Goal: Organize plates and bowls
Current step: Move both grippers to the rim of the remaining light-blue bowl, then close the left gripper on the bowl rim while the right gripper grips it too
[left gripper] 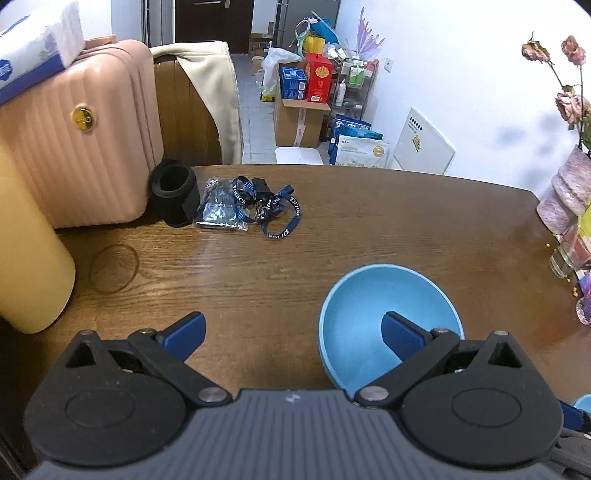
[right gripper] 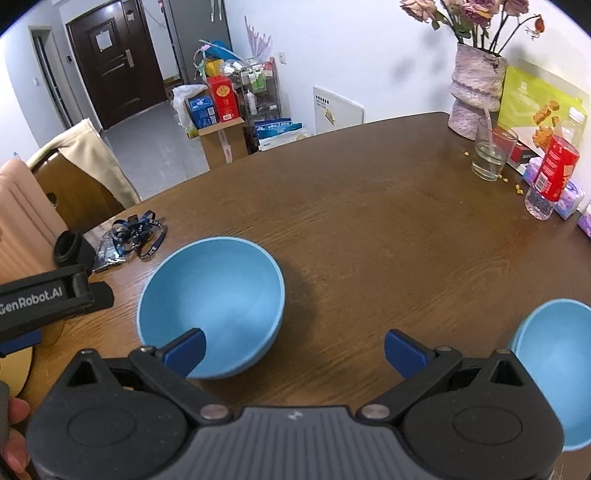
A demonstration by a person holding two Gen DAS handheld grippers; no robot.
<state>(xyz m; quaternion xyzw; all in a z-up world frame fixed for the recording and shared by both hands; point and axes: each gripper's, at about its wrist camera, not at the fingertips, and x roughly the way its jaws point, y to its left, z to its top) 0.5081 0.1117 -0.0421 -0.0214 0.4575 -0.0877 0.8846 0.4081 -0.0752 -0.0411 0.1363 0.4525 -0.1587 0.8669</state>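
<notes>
Both tools hang spread and empty over the worktop (right gripper: 369, 221), the left tool (left gripper: 293, 334) with one finger above the near blue bowl (left gripper: 373, 306), the right tool (right gripper: 293, 350) between that bowl and a second bowl (right gripper: 554, 369) further right, seemingly poised for stacking.

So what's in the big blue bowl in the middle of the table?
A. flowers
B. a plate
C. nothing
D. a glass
C: the right wrist view shows the blue bowl with a bare inside, while the flowers stand in the vase and the glass sits far off by the wall.
</notes>
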